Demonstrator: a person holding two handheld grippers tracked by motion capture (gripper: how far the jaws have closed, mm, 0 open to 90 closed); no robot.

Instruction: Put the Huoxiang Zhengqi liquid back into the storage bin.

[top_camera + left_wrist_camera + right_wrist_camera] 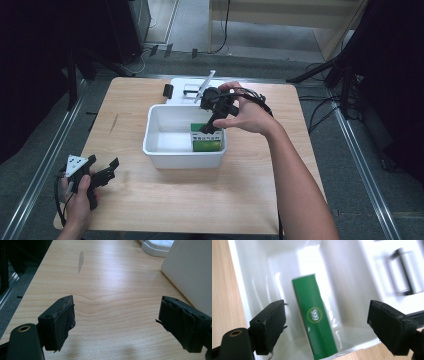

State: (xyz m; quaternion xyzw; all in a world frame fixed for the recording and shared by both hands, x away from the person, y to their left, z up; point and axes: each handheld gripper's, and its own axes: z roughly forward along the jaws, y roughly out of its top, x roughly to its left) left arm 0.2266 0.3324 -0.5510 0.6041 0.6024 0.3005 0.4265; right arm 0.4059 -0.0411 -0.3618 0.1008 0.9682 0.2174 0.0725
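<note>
A green box (206, 141) (315, 318) with a round logo lies inside the white tub (165, 150) (252, 270), against its right wall. My right gripper (212, 118) (327, 322) hangs over that end of the tub, jaws wide open and empty, with the box below the gap between them. My left gripper (106, 169) (116, 325) rests low at the table's near left corner, held in a hand, open and empty over bare wood. The tub's side wall (190, 270) shows at the right of the left gripper view.
Behind the tub sits a white tray (185, 89) (397, 275) holding a small dark-framed item, with a white stick (205, 85) leaning out of it. A small black object (168, 90) stands beside it. A grey scuff (80, 261) marks the wooden table (165, 200).
</note>
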